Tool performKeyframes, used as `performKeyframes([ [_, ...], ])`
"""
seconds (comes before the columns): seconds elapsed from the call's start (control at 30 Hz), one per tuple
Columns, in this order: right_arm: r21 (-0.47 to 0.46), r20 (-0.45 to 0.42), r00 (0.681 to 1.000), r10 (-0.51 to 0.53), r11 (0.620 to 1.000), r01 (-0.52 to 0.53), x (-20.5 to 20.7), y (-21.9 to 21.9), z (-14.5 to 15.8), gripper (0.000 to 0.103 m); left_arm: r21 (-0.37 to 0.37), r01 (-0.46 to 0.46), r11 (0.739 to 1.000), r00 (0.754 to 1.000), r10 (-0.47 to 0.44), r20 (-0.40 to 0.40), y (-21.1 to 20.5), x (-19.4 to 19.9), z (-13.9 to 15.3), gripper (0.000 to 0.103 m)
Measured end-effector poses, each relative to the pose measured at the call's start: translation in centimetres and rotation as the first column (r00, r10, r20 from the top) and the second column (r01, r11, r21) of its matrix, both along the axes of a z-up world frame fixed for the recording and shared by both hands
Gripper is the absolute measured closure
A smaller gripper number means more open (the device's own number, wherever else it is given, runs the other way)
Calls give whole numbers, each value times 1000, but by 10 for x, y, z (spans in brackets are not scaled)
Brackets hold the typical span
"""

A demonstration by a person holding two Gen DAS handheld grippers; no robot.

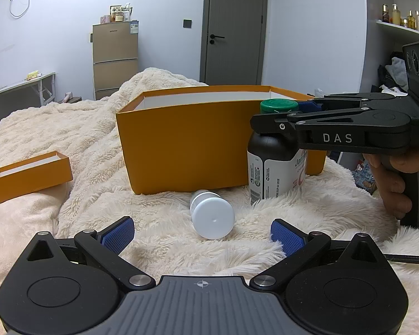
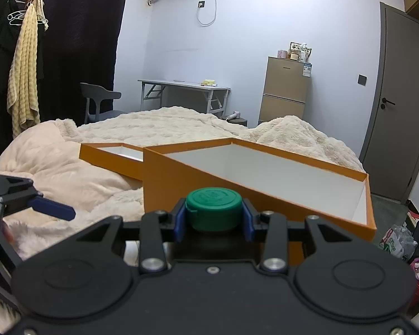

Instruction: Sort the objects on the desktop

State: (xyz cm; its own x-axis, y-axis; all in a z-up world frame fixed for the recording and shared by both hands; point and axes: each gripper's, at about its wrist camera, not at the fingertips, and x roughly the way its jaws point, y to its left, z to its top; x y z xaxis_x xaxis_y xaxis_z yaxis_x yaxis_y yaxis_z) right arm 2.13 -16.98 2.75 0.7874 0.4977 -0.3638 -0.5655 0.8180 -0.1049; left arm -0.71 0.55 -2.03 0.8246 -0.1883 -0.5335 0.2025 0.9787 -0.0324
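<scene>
A dark bottle with a green cap [image 1: 275, 164] stands upright on the fluffy blanket, right in front of the open orange box [image 1: 187, 145]. My right gripper [image 2: 213, 217] is shut on its green cap [image 2: 213, 209]; it also shows in the left wrist view [image 1: 279, 120]. A small white bottle [image 1: 211, 215] lies on its side on the blanket, cap toward me, between the blue pads of my left gripper [image 1: 202, 234], which is open and empty. The box's white inside [image 2: 279, 173] shows nothing in it.
The orange box lid [image 1: 28, 176] lies upturned to the left on the blanket. The cream blanket [image 1: 159, 245] is soft and uneven. My left gripper's finger [image 2: 53, 209] shows at the left of the right wrist view. A door, cabinet and folding table stand behind.
</scene>
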Motion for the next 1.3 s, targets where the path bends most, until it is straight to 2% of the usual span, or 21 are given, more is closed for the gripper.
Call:
performKeyframes([
  [1.3, -12, 10, 1000, 10, 1000, -10, -3, 1, 0, 64, 0, 1, 1000, 1000, -1, 0, 1, -1, 0, 0],
])
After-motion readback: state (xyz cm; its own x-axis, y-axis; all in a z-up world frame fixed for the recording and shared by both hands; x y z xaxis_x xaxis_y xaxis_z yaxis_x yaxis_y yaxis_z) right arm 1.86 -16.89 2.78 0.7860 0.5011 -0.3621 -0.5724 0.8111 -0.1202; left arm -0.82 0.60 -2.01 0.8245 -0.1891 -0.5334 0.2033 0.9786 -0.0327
